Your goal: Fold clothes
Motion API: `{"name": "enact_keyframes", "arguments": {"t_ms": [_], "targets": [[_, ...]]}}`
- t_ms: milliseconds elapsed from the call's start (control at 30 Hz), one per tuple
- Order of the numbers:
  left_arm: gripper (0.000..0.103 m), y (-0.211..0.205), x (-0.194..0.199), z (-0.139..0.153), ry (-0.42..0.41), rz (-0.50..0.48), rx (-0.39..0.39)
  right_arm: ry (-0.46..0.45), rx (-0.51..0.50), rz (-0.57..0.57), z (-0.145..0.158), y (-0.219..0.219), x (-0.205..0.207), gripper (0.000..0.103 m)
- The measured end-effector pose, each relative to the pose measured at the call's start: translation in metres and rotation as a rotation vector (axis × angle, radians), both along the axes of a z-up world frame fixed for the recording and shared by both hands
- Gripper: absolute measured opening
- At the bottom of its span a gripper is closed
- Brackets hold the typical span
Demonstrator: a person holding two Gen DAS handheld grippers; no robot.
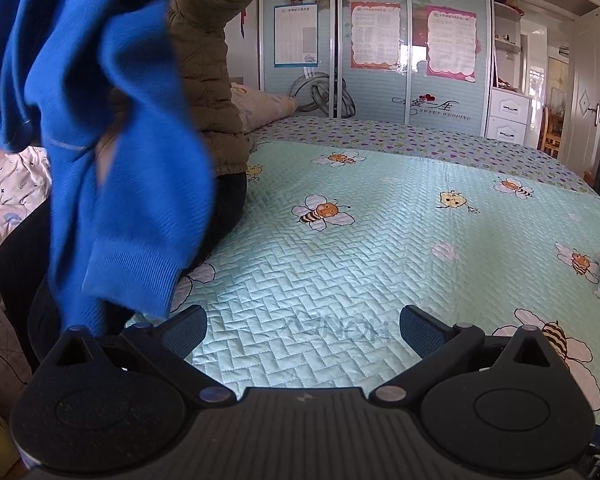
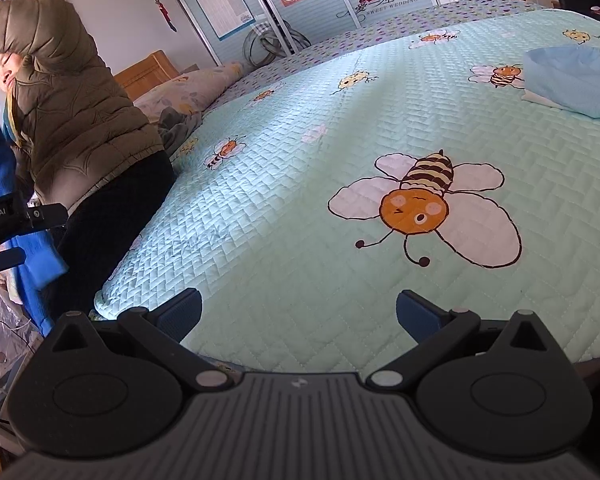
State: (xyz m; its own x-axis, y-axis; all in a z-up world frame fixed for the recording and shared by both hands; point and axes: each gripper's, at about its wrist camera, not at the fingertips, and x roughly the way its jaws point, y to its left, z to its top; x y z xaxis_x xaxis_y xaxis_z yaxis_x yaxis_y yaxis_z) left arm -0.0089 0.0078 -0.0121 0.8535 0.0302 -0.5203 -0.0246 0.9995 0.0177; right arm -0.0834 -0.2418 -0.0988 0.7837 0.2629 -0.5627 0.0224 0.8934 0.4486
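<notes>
1. The left gripper (image 1: 303, 334), a black two-finger tool with blue ribbed pads, is seen from its own camera with the fingers spread wide and nothing between them; only quilted bedding lies in the gap.
2. The right gripper (image 2: 299, 316), of the same make, is likewise held wide apart and empty above the near edge of the bed.
3. A bright blue knitted sweater (image 1: 100, 140) with a ribbed cuff is hanging in the air at the left of the left wrist view, above the bed's edge and in front of a seated person; what holds it up is not shown.
4. In the right wrist view, the blue sweater is seen only at the far left edge, beside the left gripper's black body.
5. The person in an olive quilted puffer jacket (image 2: 72, 108) and dark trousers is seated at the bed's left edge, one arm raised.
6. The bed is covered by a pale green quilted bedspread printed with cartoon bees (image 2: 284, 168).
7. A folded light blue cloth (image 2: 576, 80) is lying on the bedspread, well apart from both grippers, towards the far right.
</notes>
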Motion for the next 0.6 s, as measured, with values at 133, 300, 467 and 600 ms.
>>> {"name": "enact_keyframes", "arguments": {"t_ms": [133, 300, 467, 600], "targets": [[0.102, -0.0006, -0.0009, -0.0021, 0.007, -0.003, 0.000, 0.002, 0.000, 0.000, -0.0003, -0.0006, 0.0004, 0.103], [0.102, -0.0024, -0.0024, -0.0020, 0.012, -0.010, -0.001, 0.003, 0.000, 0.000, -0.0001, -0.0006, 0.0005, 0.103], [0.102, -0.0035, 0.0003, -0.0013, 0.017, -0.015, -0.004, 0.003, -0.001, 0.000, -0.0004, -0.0003, -0.0003, 0.103], [0.102, -0.0030, 0.0032, 0.0008, 0.024, -0.023, -0.004, 0.004, -0.001, -0.001, -0.0008, -0.0009, -0.0003, 0.103]]}}
